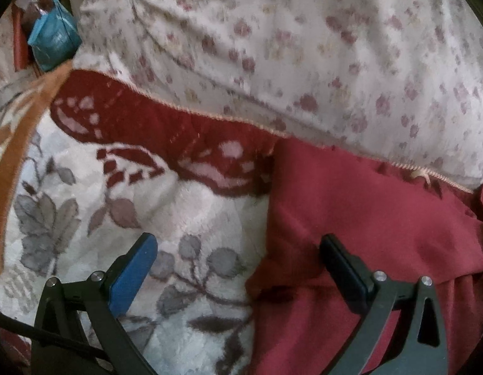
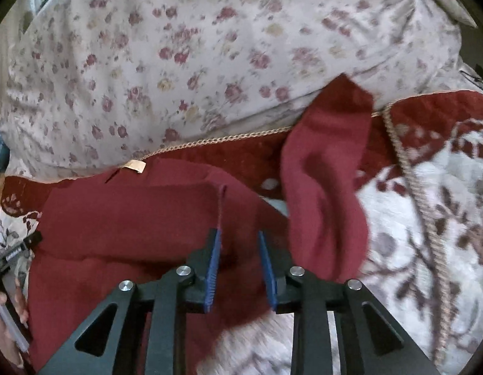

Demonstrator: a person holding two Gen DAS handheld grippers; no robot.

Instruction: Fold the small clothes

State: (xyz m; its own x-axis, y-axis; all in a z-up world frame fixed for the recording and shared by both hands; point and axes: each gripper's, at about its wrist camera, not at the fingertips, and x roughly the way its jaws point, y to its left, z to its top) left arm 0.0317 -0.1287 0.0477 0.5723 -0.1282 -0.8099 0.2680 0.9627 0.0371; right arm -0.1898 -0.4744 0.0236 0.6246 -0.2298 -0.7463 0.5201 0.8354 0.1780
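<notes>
- Biggest thing in shot: the blanket (image 2: 429, 206), white plush with grey leaves and a dark red border, carrying everything. Its corded edge runs across the far side, and a floral sheet (image 2: 178, 62) bulges up behind that edge.
- On the blanket lies the garment (image 2: 125, 218), a small red piece spread flat near the far edge, its paper tag (image 2: 135, 165) close to the cord.
- Its body runs side to side along that edge. One flap (image 2: 325, 187), perhaps a sleeve, juts up and away from the right end towards the sheet, blurred, so I can't tell if it is in the air or settled.
- In the left wrist view the same garment covers the right half, its left hem (image 1: 266, 250) ending on the white plush.
- Right gripper (image 2: 239, 265): blue pads a little apart, nothing pinched. It sits over the garment's right part, with the flap just right of the fingertips and reaching away from them.
- Left gripper (image 1: 238, 268): fingers spread wide, empty, straddling the hem, with the blue pad (image 1: 132, 275) over blanket and the black one over red cloth.
- My read: the flap is the piece to fold next, and the right gripper is much nearer to it. It should lie inward across the body, so the grab wants to be near its far tip.
- Small extras: a blue packet (image 1: 53, 37) at the blanket's far left corner.
</notes>
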